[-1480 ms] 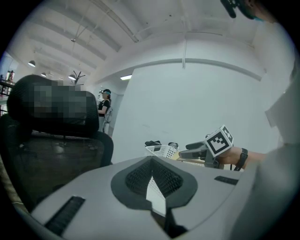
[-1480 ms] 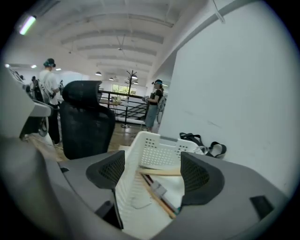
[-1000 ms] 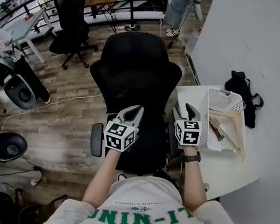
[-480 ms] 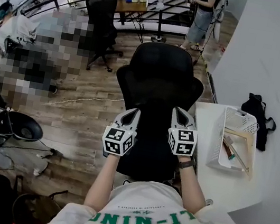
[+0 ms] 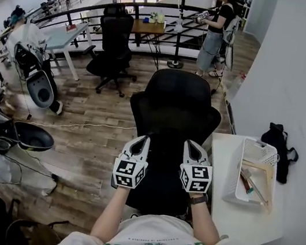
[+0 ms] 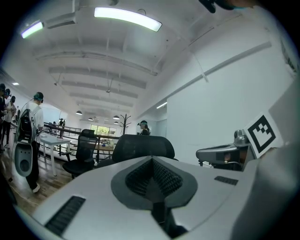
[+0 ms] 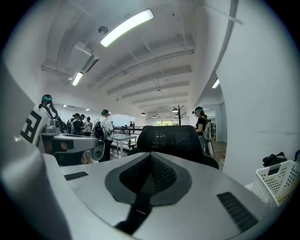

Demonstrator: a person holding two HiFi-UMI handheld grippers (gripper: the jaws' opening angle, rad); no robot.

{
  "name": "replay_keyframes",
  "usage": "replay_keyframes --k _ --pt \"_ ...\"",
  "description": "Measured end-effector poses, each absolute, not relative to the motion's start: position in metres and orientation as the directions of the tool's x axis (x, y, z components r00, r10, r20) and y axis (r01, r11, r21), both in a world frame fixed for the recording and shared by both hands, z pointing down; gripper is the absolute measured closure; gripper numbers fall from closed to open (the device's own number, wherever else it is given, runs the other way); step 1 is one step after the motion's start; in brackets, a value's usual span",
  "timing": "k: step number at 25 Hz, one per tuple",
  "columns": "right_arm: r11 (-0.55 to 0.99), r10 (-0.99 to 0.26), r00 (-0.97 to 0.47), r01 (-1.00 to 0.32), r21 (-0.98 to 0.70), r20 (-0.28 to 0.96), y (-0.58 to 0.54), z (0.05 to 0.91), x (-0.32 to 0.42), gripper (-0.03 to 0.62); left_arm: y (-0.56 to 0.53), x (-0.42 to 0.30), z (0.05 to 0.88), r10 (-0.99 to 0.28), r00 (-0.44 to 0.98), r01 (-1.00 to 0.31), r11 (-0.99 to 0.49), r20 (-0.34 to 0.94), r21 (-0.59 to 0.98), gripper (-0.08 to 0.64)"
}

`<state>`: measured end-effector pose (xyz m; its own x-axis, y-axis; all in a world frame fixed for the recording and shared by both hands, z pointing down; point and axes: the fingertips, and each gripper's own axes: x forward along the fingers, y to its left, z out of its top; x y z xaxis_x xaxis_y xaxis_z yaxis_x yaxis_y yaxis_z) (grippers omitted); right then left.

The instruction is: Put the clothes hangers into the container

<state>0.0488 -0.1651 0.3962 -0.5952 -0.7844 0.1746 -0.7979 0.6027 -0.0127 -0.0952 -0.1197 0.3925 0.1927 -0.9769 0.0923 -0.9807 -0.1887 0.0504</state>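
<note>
Wooden clothes hangers (image 5: 260, 174) lie in a white slotted basket (image 5: 254, 147) on the white table (image 5: 241, 219) at the right. Both grippers hover side by side over a black office chair, well left of the basket. My left gripper (image 5: 141, 140) is shut, its ribbed pads meeting with nothing between them (image 6: 152, 161). My right gripper (image 5: 191, 146) is shut and empty too (image 7: 151, 158). The basket's rim (image 7: 281, 180) shows at the right edge of the right gripper view.
The black office chair (image 5: 172, 111) stands directly in front of me. A black bag (image 5: 278, 144) lies behind the basket against the white wall. Other chairs, desks, a railing and several people fill the wooden floor beyond.
Both grippers moved left, away from the basket, and rose a little; the right one left the basket's edge and is now over the chair. The head view lifted toward the room.
</note>
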Motion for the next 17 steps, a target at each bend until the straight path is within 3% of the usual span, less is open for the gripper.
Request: replay_keyframes --k 17 --pt "0.646 -0.756 -0.635 -0.763 0.023 0.157 -0.16 0.384 0.076 0.578 -0.129 -0.07 0.388 -0.972 0.227 -0.971 -0.222 0.053 0.09 0.555"
